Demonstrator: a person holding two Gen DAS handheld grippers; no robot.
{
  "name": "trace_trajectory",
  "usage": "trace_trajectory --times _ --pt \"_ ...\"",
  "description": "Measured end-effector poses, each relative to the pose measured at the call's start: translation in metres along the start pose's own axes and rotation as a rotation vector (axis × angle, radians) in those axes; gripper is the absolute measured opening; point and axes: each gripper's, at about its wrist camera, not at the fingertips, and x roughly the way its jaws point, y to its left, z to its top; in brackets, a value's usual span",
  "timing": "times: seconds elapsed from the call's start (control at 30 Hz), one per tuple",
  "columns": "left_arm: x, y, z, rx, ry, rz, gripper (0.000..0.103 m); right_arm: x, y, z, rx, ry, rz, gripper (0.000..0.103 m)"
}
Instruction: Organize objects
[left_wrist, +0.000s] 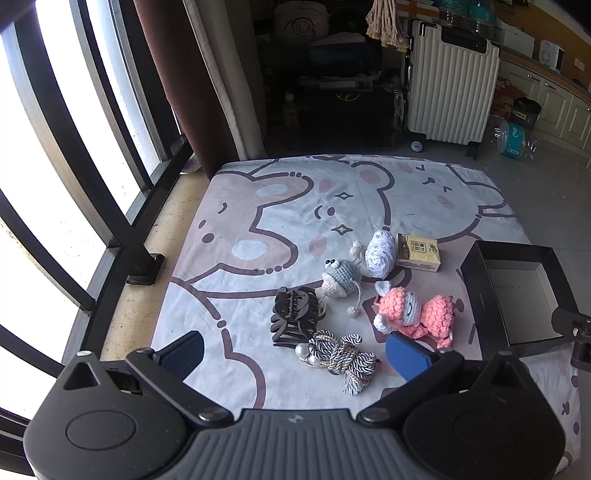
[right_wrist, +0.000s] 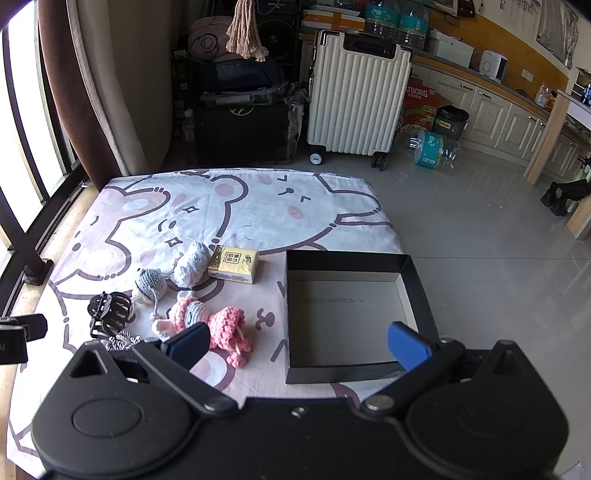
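On a cartoon-bear cloth (left_wrist: 288, 206) lie a black hair claw (left_wrist: 293, 314), a braided cord bundle with pearls (left_wrist: 340, 356), a grey crochet doll (left_wrist: 338, 278), a pink crochet doll (left_wrist: 413, 314), a white yarn bundle (left_wrist: 380, 254) and a yellow tissue pack (left_wrist: 419, 253). An empty black box (right_wrist: 351, 317) stands to their right. My left gripper (left_wrist: 295, 354) hovers open over the cord bundle. My right gripper (right_wrist: 299, 341) is open above the box's near left corner, its left finger (right_wrist: 188, 341) over the pink doll (right_wrist: 207, 321). Neither holds anything.
The cloth-covered table (right_wrist: 332, 199) ends at a tiled floor (right_wrist: 480, 229) on the right. A window railing (left_wrist: 74, 184) and brown curtain (left_wrist: 177, 74) run along the left. A white suitcase (right_wrist: 356, 96), dark boxes and water bottles (right_wrist: 432, 147) stand beyond the far edge.
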Motion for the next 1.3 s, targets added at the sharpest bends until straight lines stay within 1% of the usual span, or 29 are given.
trace_trajectory --times 1.3 --pt "-0.0002 -0.0007 0.0014 -0.002 0.005 -0.009 0.103 0.0018 -0.0028 -0.0021 0.005 0.005 -0.004 0.103"
